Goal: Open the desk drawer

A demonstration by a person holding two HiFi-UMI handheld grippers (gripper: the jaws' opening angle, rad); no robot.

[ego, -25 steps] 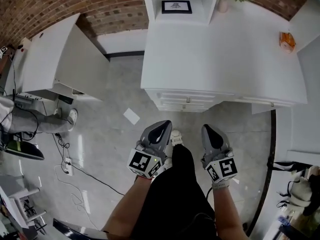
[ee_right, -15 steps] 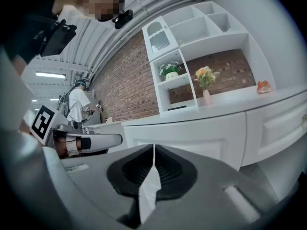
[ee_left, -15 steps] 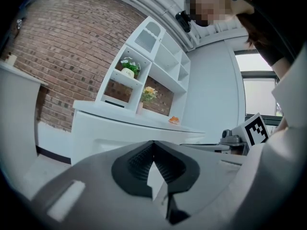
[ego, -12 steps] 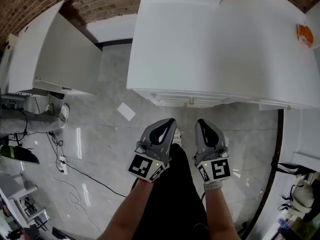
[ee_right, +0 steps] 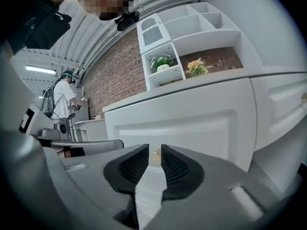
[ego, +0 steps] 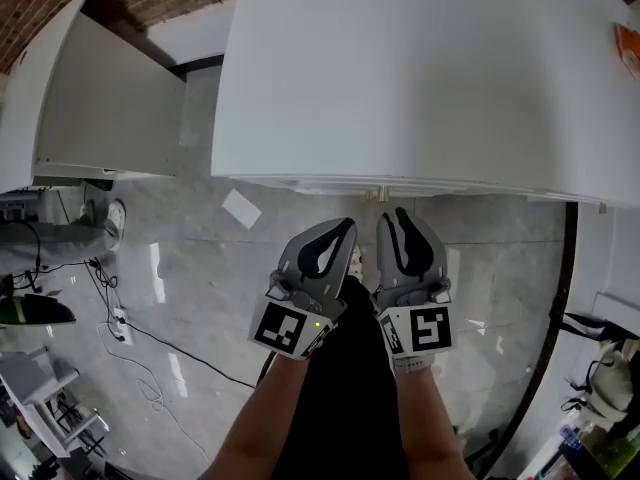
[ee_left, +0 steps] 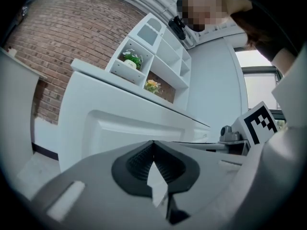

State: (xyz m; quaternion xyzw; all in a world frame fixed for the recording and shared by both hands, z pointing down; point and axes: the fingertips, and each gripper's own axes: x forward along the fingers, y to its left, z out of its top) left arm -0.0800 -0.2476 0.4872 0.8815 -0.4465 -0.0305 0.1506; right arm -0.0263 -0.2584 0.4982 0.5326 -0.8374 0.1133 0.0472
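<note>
White worktop (ego: 420, 68) fills the upper head view, and its front edge runs across just above both tools. Below that edge lies a wide stretch of grey tiled floor (ego: 200, 288). On it are a scrap of white paper (ego: 241, 208) and loose cables (ego: 130, 318) off to the left, both well apart from the tools. A second white desk (ego: 100, 98) stands to the left, with a floor gap between it and the worktop.

The drawer (ee_right: 192, 123) sits under the worktop's front edge. It is a white front with a recessed panel, lying flush and shut. Its small knob (ego: 383, 195) shows at the edge in the head view. The left gripper view also shows a white panelled front (ee_left: 124, 128).

The left tool (ego: 340, 230) hangs low before the desk, close beside the right one. Its jaws meet at the tips with nothing between them. The right tool (ego: 398, 220) points at the drawer with its jaws a narrow gap apart and empty. The knob (ee_right: 154, 153) shows beyond that gap, not touched.

A shelf unit (ee_right: 192, 37) with flowers rises behind the worktop.
</note>
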